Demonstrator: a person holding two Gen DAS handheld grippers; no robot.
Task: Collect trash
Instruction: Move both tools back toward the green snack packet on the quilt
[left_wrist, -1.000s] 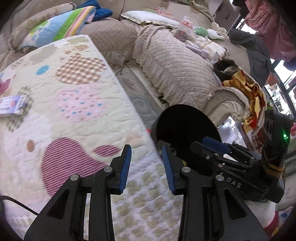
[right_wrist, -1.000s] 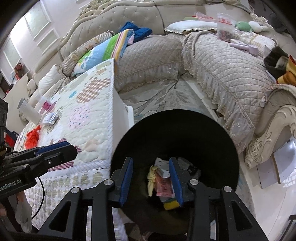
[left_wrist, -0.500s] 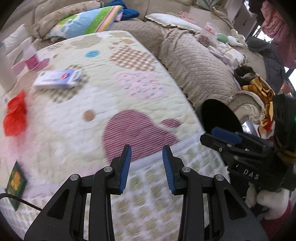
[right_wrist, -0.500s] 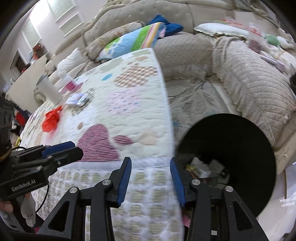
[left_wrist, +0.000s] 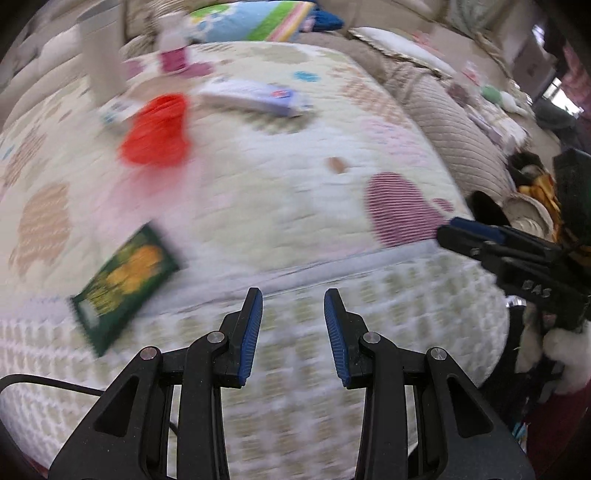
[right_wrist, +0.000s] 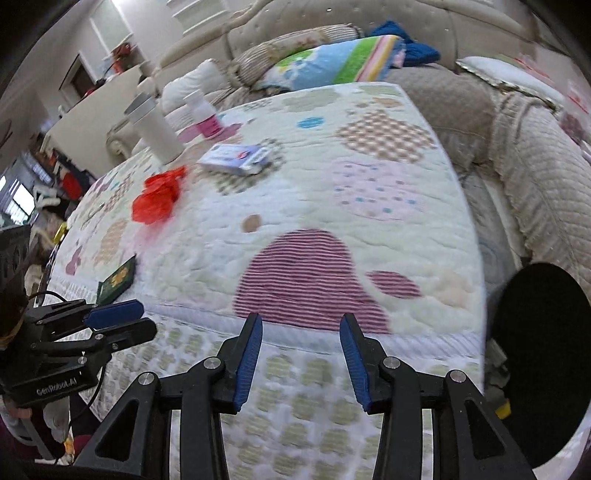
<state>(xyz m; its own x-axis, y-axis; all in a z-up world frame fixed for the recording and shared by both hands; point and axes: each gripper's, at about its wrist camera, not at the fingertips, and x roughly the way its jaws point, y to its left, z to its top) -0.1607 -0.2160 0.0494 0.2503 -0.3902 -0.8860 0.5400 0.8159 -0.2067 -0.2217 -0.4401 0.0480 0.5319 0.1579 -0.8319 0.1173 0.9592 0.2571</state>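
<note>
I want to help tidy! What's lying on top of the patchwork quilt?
On the quilt: a red crumpled wrapper, a green packet, a white-blue box, a white cylinder and a pink-labelled bottle. Whatever is under it is covered.

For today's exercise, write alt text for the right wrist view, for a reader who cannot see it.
The right gripper, open and empty, hangs over a quilted table cover strewn with a red wrapper, a green packet and a white box. A black bin sits at right; the left gripper enters from the left.

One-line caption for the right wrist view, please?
Empty right gripper open over a patchwork quilt with red wrapper, white packet and green packet; black bin alongside.
</note>
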